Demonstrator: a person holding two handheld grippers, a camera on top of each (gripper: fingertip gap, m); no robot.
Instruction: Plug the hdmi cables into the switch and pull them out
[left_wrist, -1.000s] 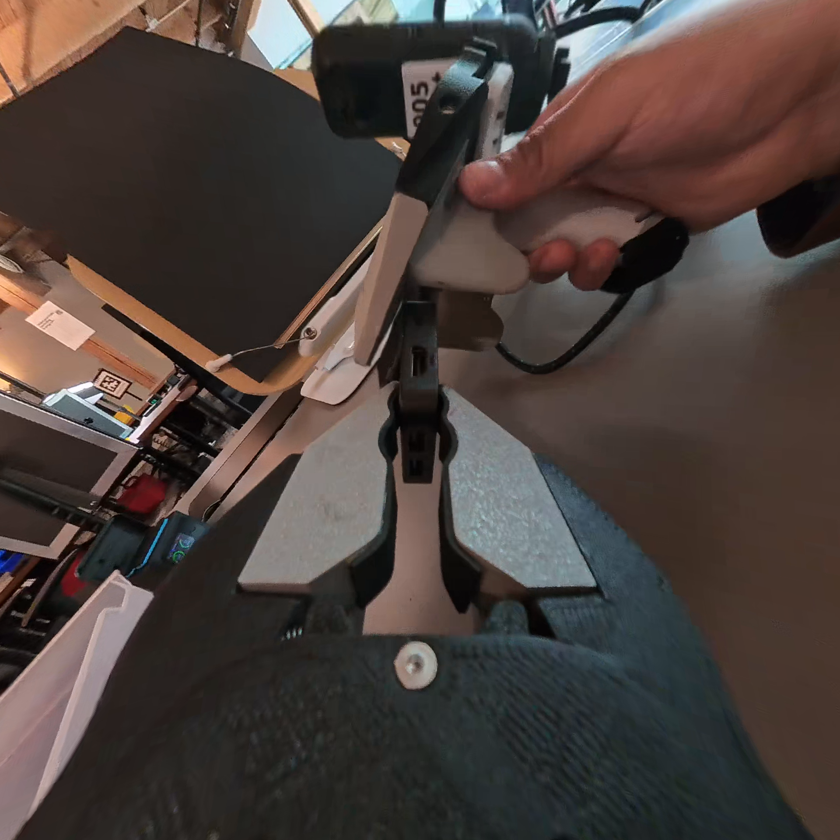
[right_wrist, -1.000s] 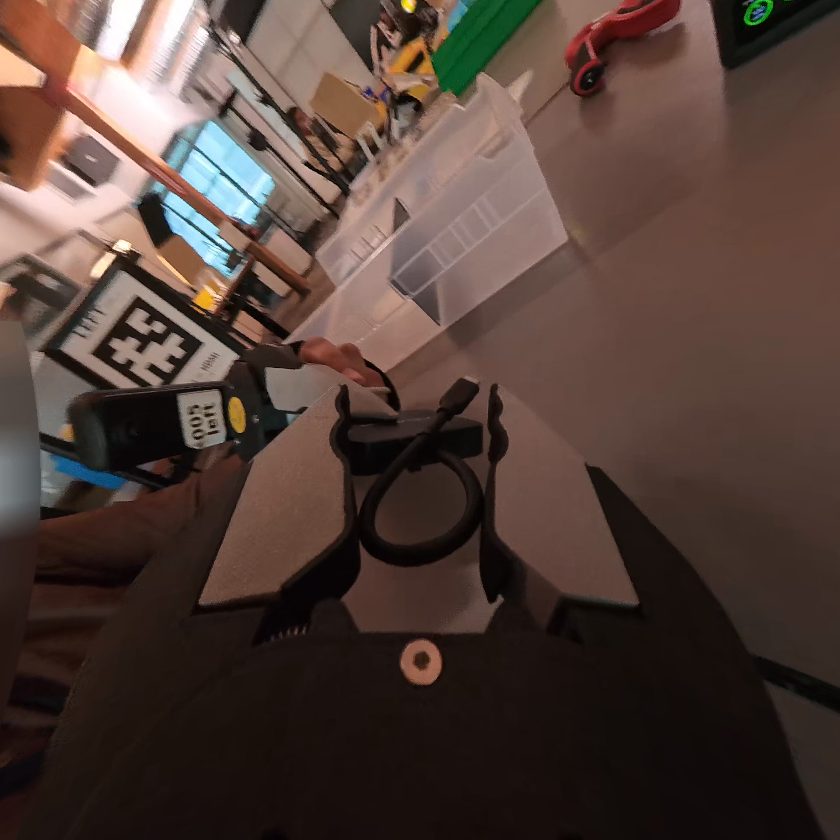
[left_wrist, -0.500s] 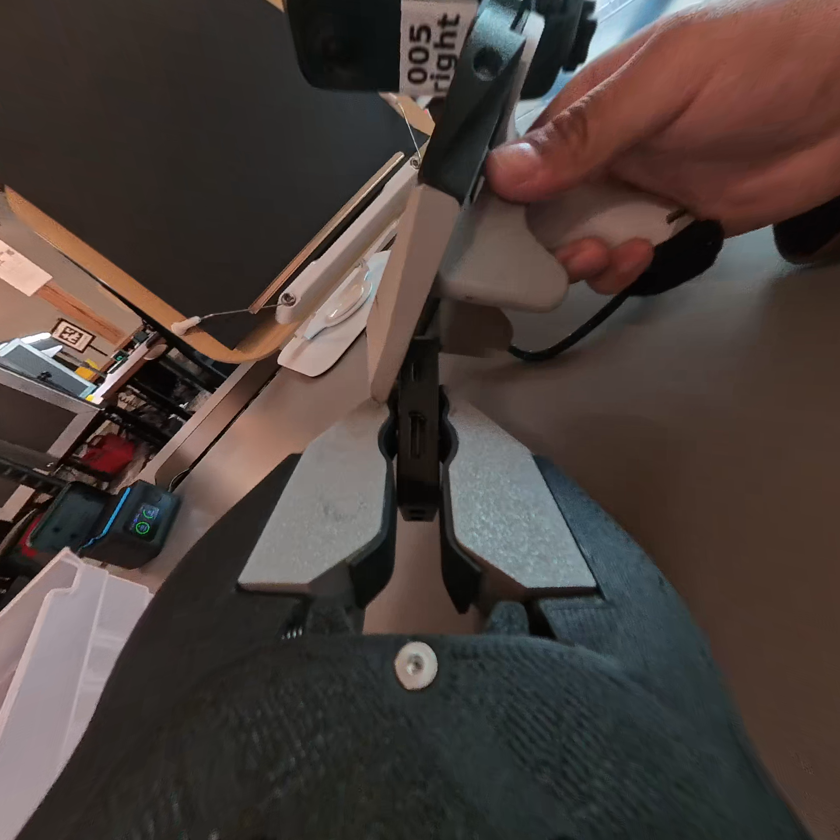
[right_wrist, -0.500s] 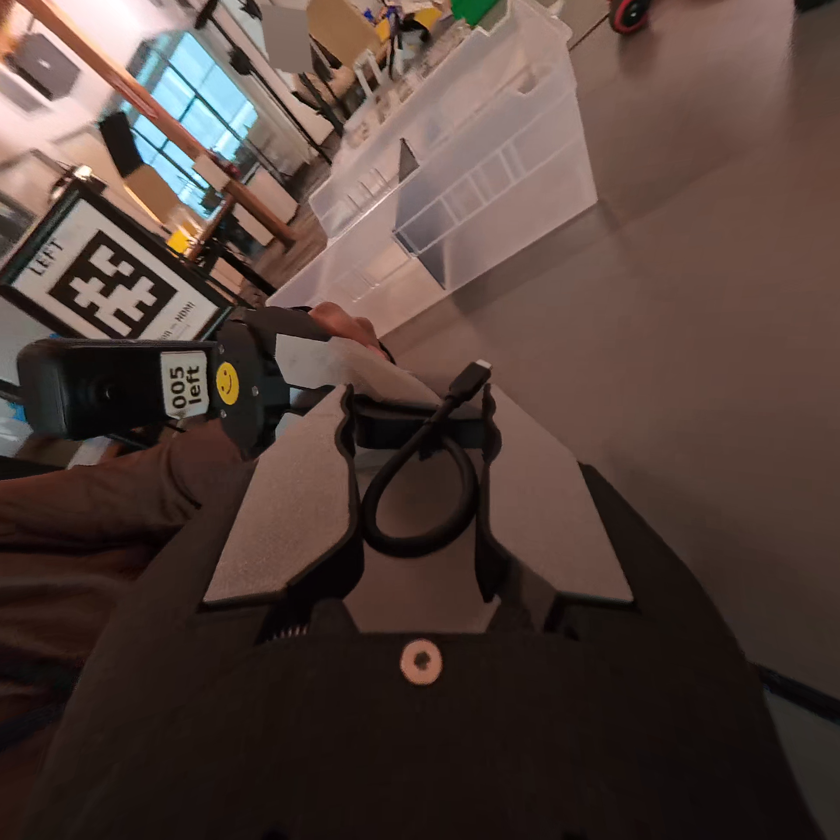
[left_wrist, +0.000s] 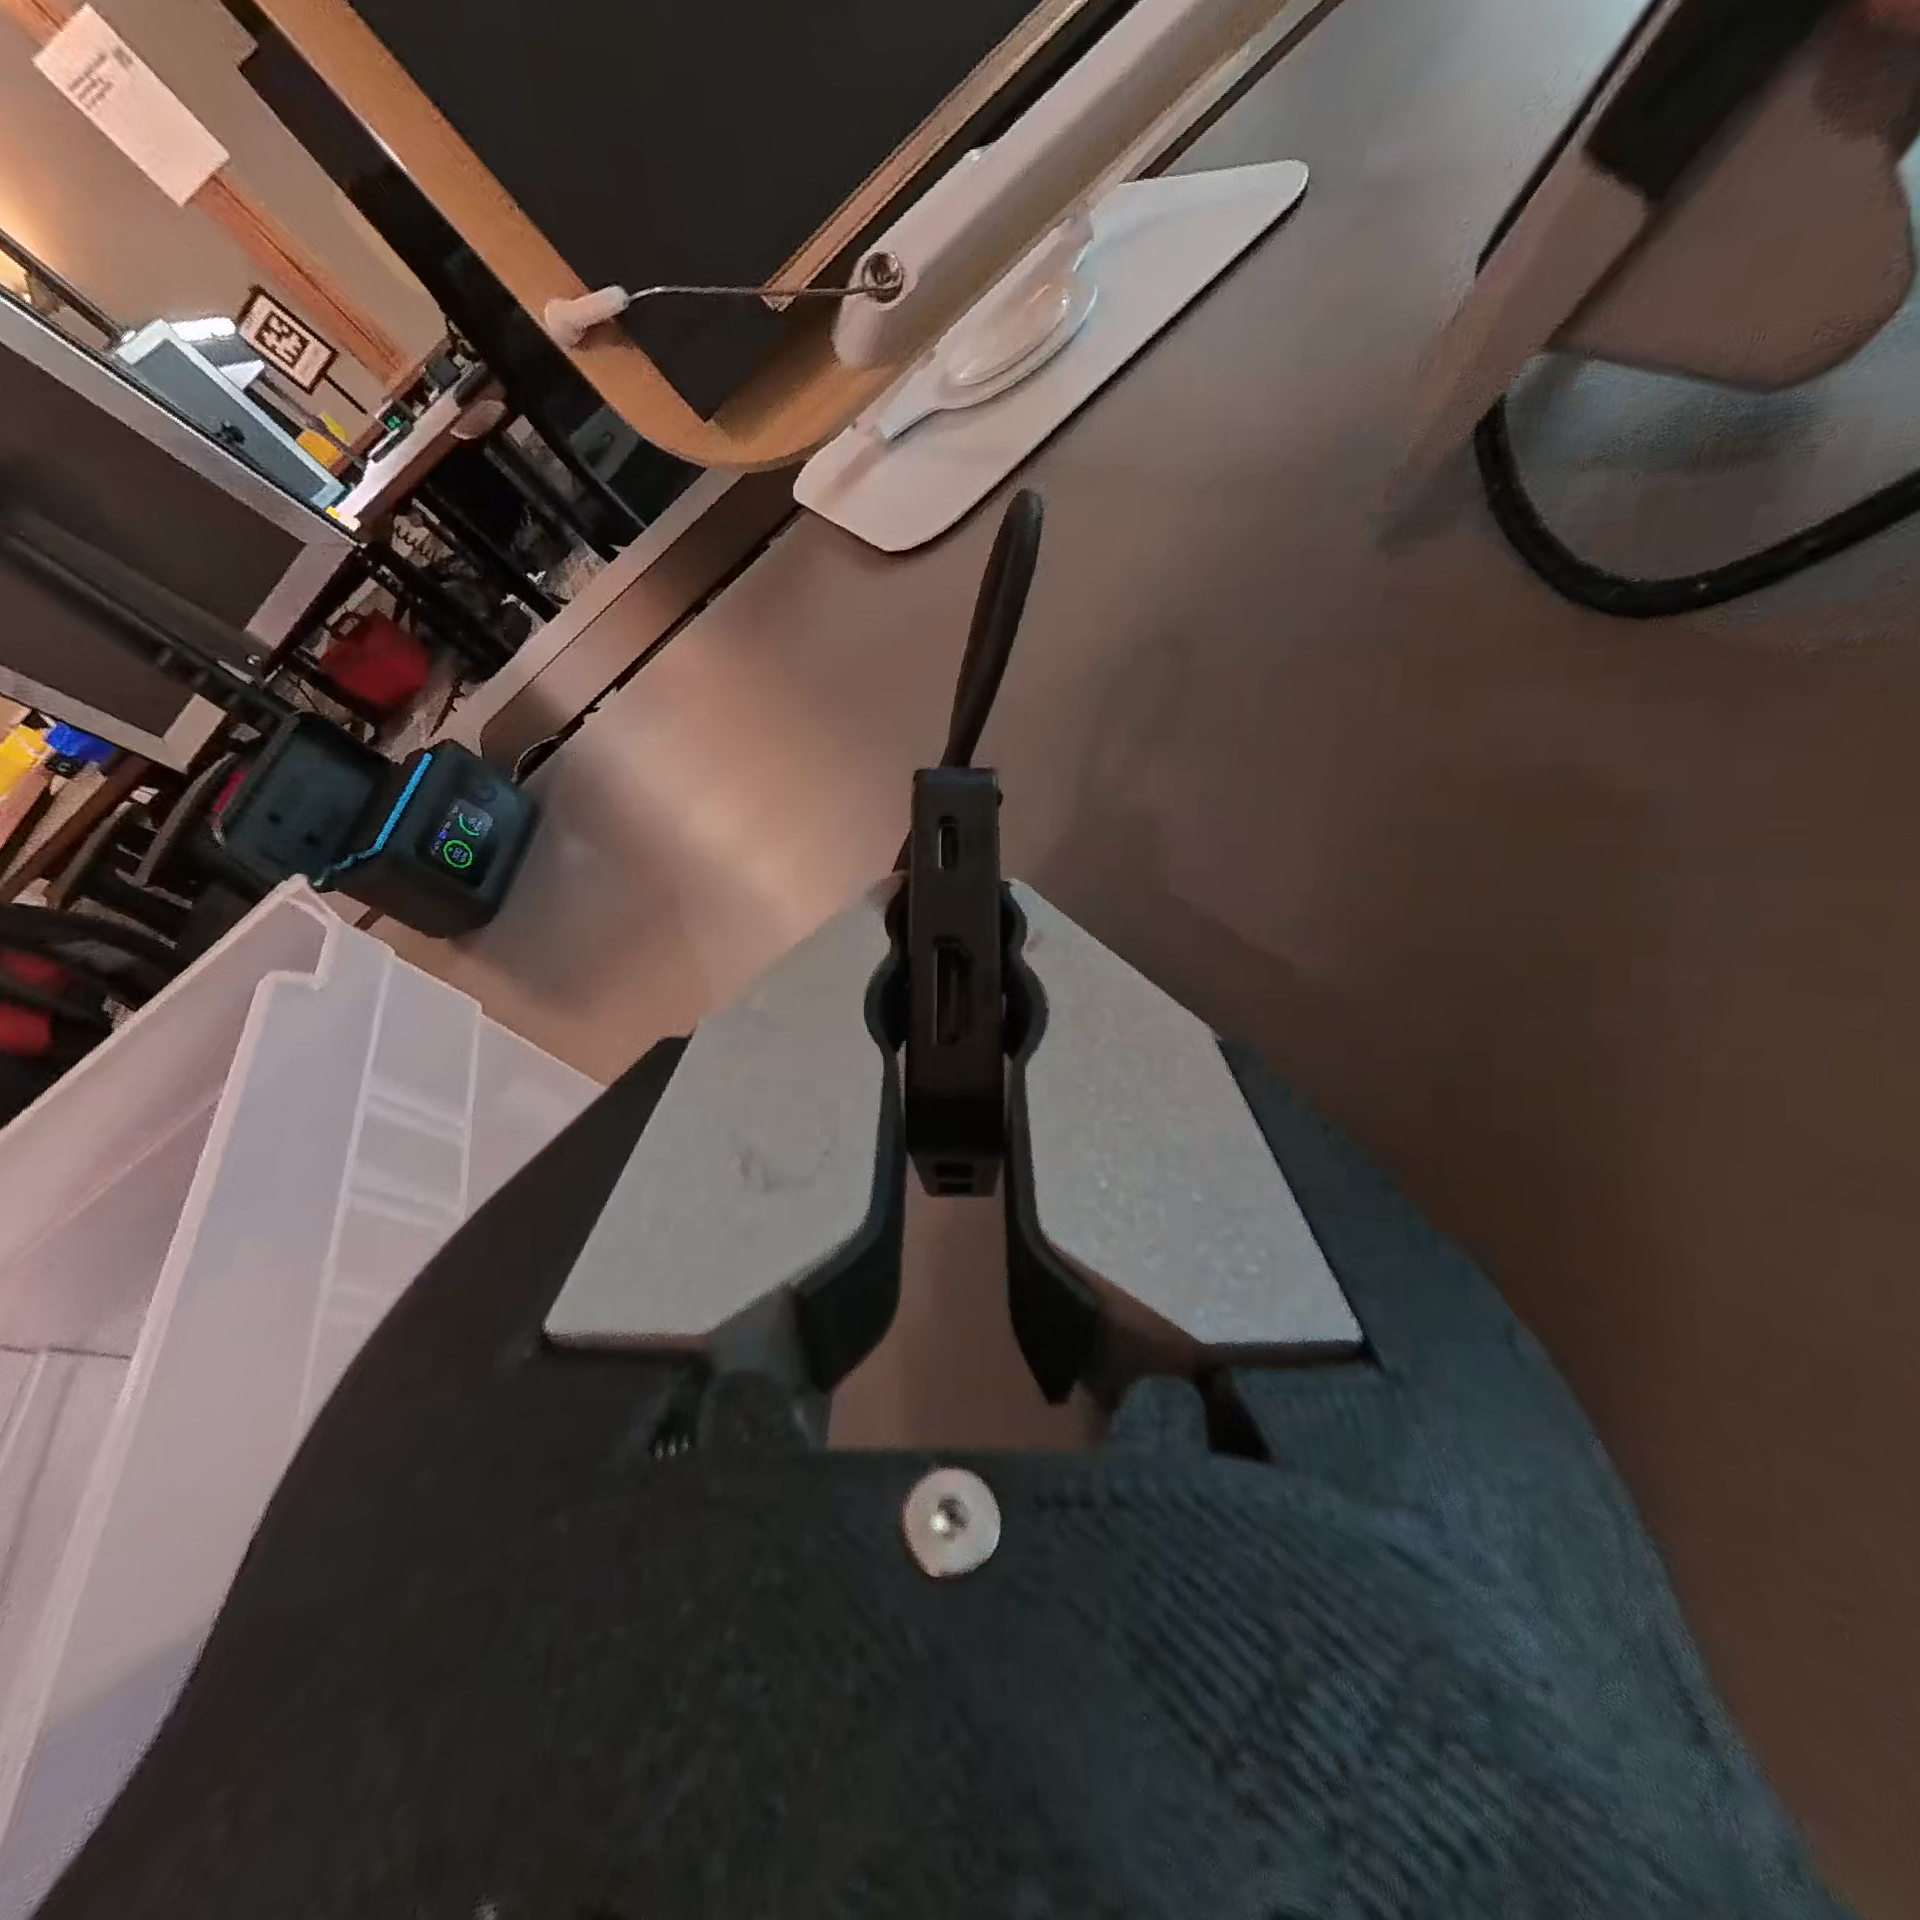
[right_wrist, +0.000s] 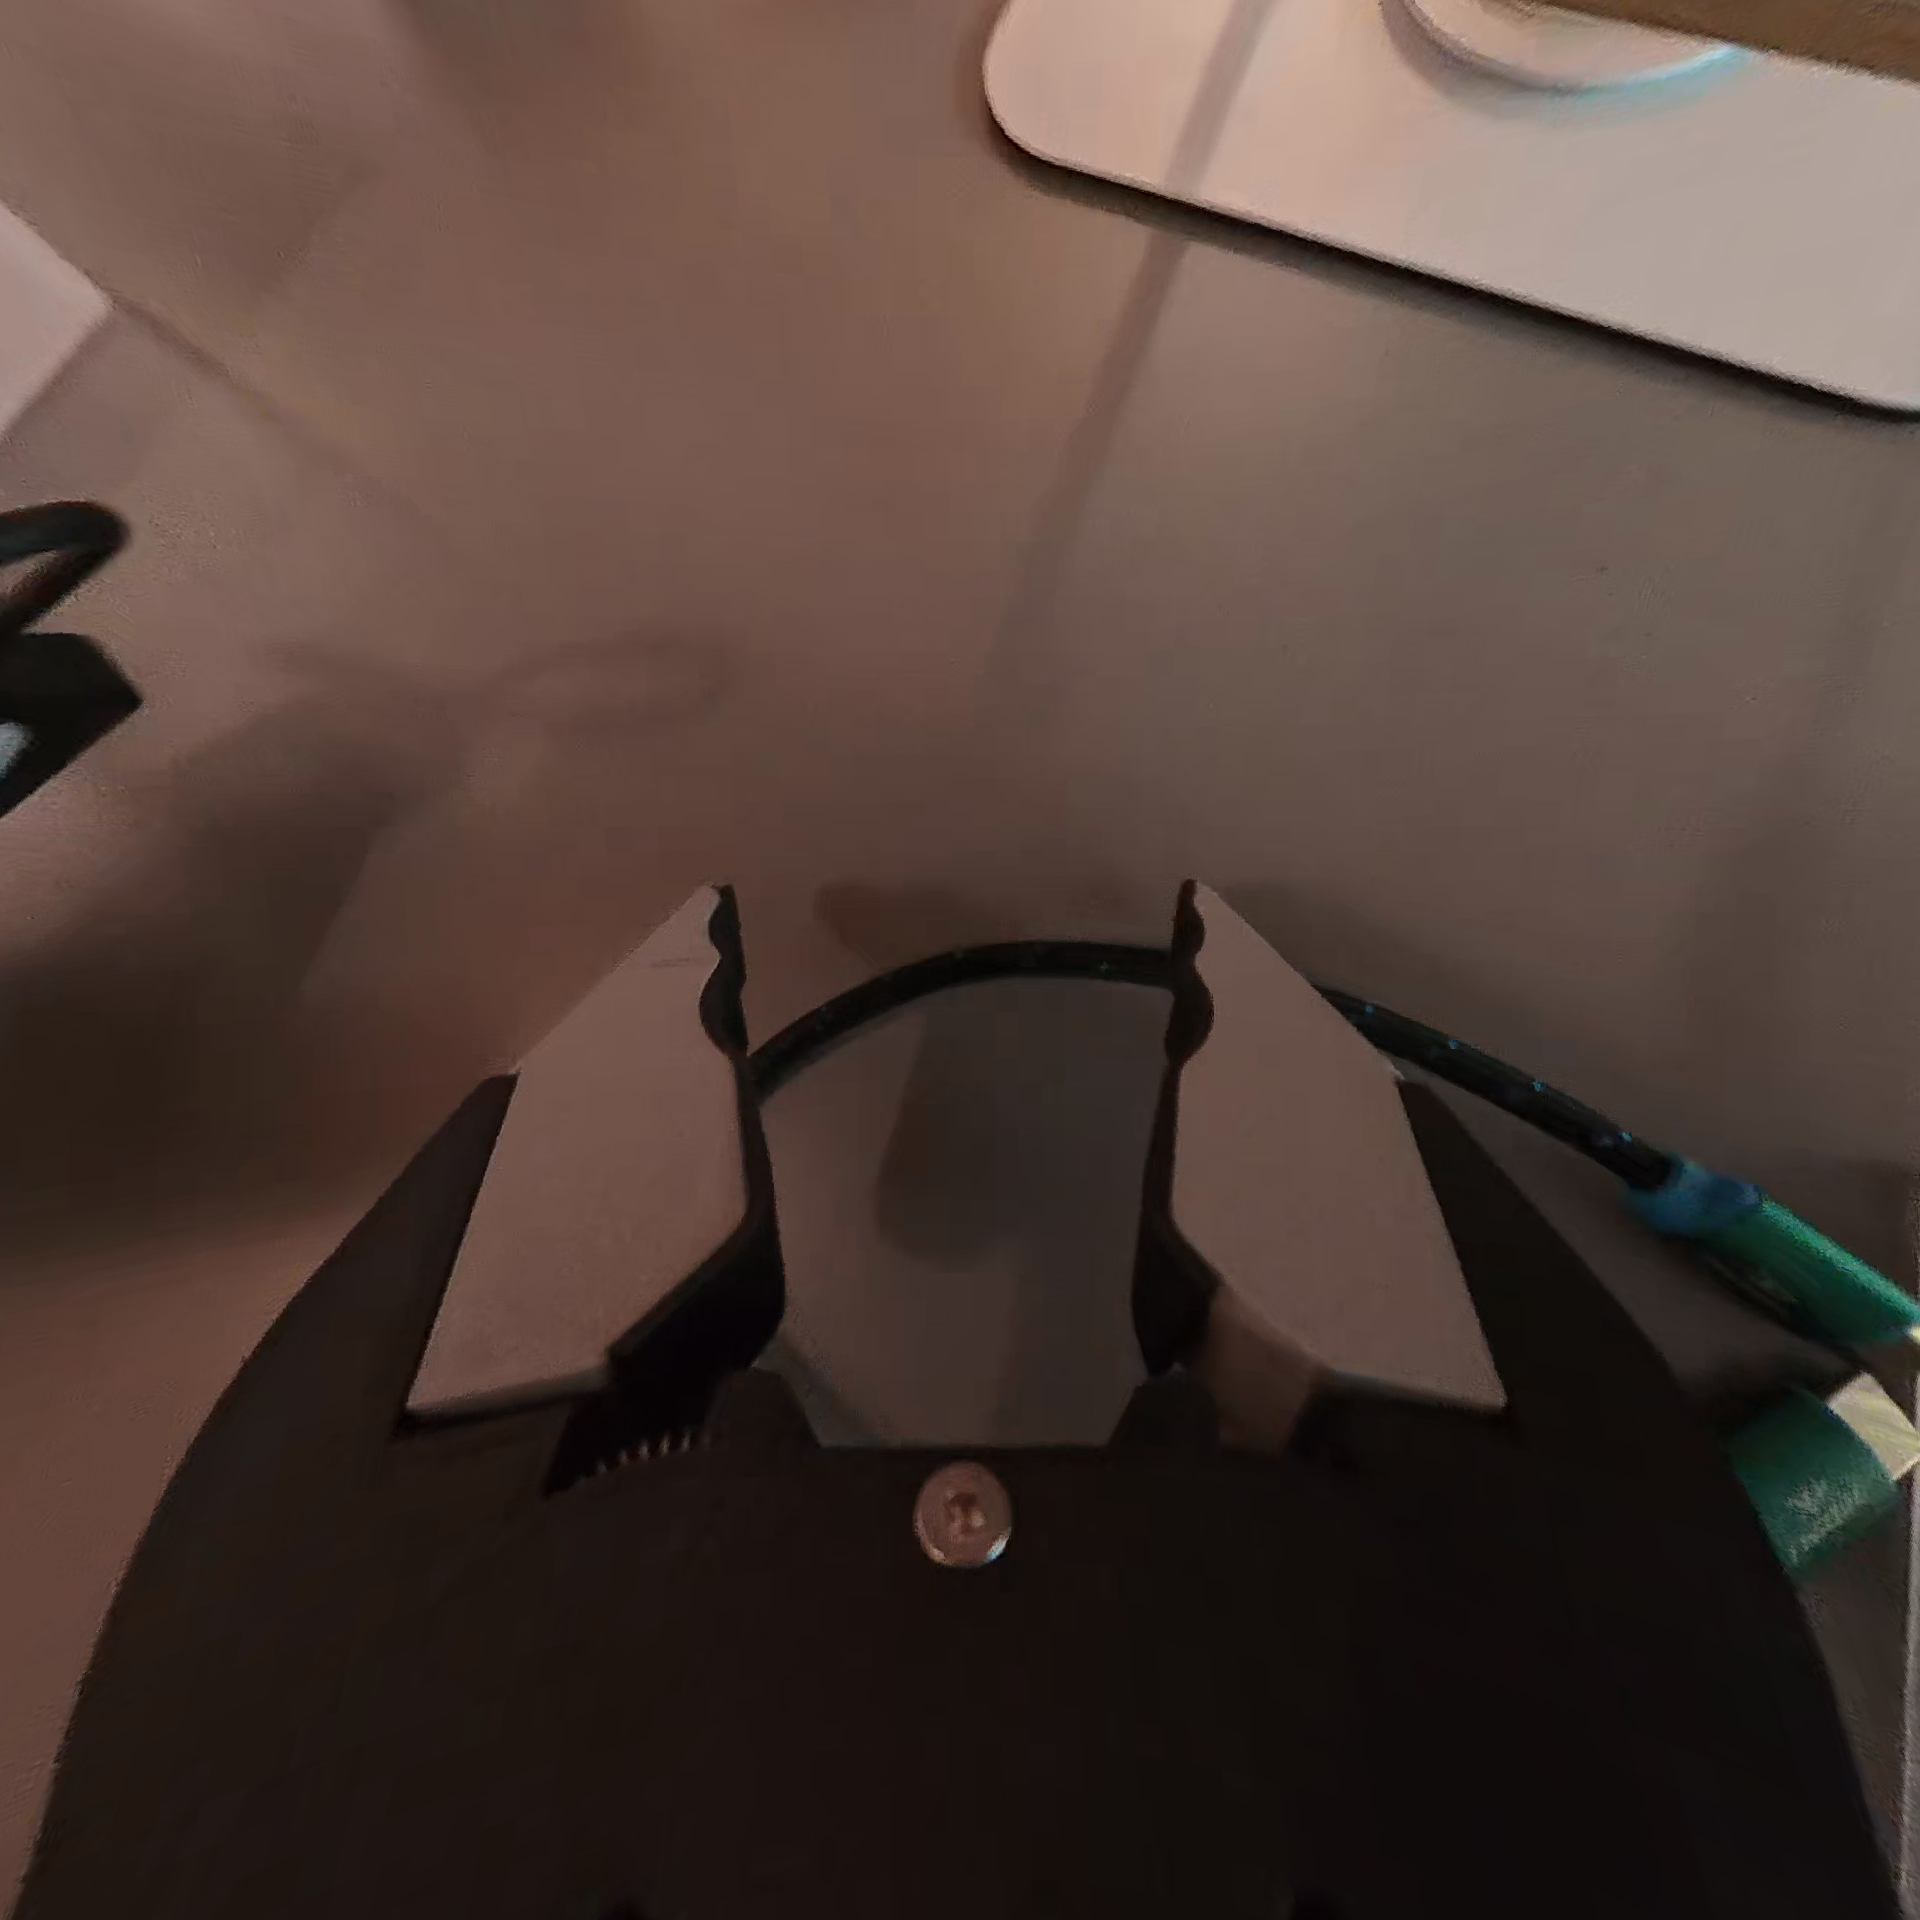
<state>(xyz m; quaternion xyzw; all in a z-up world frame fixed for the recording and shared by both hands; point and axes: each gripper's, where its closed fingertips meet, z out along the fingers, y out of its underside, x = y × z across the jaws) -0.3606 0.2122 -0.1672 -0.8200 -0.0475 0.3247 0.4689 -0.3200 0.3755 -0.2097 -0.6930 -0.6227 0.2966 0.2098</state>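
Note:
My left gripper (left_wrist: 954, 920) is shut on the black switch (left_wrist: 954, 1039), held edge-on above the brown table (left_wrist: 1351, 935), with its ports facing me. The switch's short black lead (left_wrist: 1000, 623) sticks out from its far end. My right gripper (right_wrist: 956, 904) is open just over the table. A black hdmi cable (right_wrist: 935, 961) lies across the gap between its fingers without touching them and runs right to a blue and green plug (right_wrist: 1787, 1257). A second green plug (right_wrist: 1829, 1486) lies beside it. The right gripper shows blurred in the left wrist view (left_wrist: 1714, 156).
A monitor's white base (left_wrist: 1039, 343) stands at the back; it also shows in the right wrist view (right_wrist: 1507, 187). A clear plastic bin (left_wrist: 208, 1195) is at the left. A small black device with a lit screen (left_wrist: 436, 842) sits near it. A black cable loop (left_wrist: 1621, 582) lies at right.
My right gripper has left the switch, swung down over the hdmi cable on the table, and opened wider. My left gripper has kept its hold on the switch.

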